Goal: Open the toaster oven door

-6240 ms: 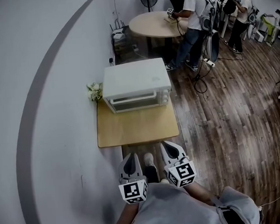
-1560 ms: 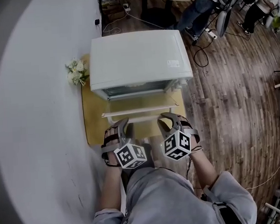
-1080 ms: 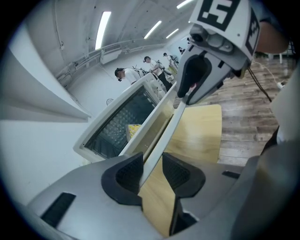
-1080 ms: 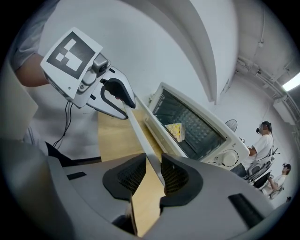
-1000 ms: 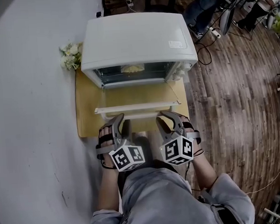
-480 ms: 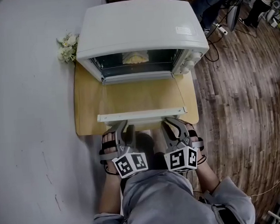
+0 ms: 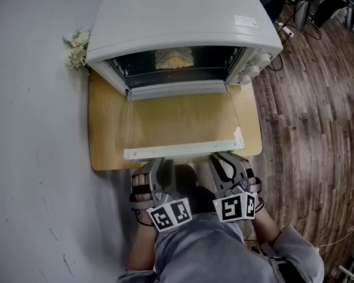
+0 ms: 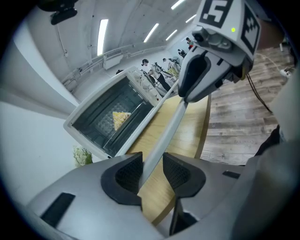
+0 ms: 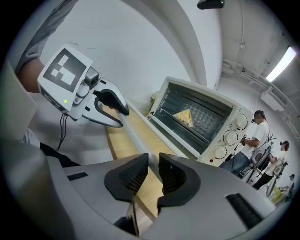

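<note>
Oven: the white metal toaster oven [image 7: 181, 18] sits at the far end of the small light wooden worktop [image 7: 104, 124], with its mouth facing the near side.
Door: the glass oven door [image 7: 181, 116] lies down almost flat over the worktop, so the job looks nearly done.
Handle: the long white bar handle [image 7: 183, 149] runs left to right along the near edge of the door.
Left gripper: the left gripper [image 7: 156, 169] has the left part of the bar, with its dark fingers [image 8: 127, 176] clenched on it.
Right gripper: the right gripper [image 7: 226, 163] has the right part. Its fingers [image 9: 133, 178] have just been closing, and the bar is pinched between them.
How to do it well: lower both ends at the same speed so the door does not twist. Go slowly for the last bit and let the hinge stop the door, not a hard push.
Watch out: a yellow wedge of food [image 7: 173, 60] lies inside on the rack, and a bump could shake it. Let go only when the door rests by itself.
</note>
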`<state>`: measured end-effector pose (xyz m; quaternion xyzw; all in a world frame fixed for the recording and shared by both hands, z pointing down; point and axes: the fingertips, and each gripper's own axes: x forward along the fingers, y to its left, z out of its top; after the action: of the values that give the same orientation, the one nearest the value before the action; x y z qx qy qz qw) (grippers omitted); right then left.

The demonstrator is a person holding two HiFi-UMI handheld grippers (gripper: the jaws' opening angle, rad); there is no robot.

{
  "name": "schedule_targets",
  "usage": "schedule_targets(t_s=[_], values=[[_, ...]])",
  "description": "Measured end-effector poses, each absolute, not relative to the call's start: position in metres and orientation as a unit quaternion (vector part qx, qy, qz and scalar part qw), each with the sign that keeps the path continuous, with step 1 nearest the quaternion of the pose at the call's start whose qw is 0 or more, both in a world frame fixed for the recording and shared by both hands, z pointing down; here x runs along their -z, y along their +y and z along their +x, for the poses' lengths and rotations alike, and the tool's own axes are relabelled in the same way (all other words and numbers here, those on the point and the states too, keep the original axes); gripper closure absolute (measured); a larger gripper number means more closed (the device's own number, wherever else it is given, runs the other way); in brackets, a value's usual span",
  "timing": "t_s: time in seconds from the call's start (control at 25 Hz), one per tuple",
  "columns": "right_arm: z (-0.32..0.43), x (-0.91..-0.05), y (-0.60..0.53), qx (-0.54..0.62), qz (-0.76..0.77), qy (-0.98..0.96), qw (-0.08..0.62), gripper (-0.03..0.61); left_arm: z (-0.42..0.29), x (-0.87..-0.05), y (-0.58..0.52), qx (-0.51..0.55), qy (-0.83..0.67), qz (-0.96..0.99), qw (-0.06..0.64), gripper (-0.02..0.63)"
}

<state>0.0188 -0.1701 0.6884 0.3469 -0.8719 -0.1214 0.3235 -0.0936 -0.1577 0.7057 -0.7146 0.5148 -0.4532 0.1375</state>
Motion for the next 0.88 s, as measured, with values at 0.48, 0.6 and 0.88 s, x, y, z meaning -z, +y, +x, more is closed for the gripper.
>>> schedule_targets(t_s=[0.48, 0.6, 0.88], values=[[0.020, -0.711, -0.170, 0.084, 0.380, -0.877, 0.283, 0.518, -0.094, -0.730, -0.154, 0.437, 0.537, -0.704, 0.155, 0.485], [0.021, -0.715, -0.169, 0.071, 0.394, -0.877, 0.267, 0.518, -0.093, -0.734, -0.153, 0.428, 0.542, -0.706, 0.160, 0.486], [0.020, -0.716, -0.171, 0.011, 0.403, -0.881, 0.248, 0.522, -0.094, -0.736, -0.151, 0.432, 0.527, -0.715, 0.154, 0.491]])
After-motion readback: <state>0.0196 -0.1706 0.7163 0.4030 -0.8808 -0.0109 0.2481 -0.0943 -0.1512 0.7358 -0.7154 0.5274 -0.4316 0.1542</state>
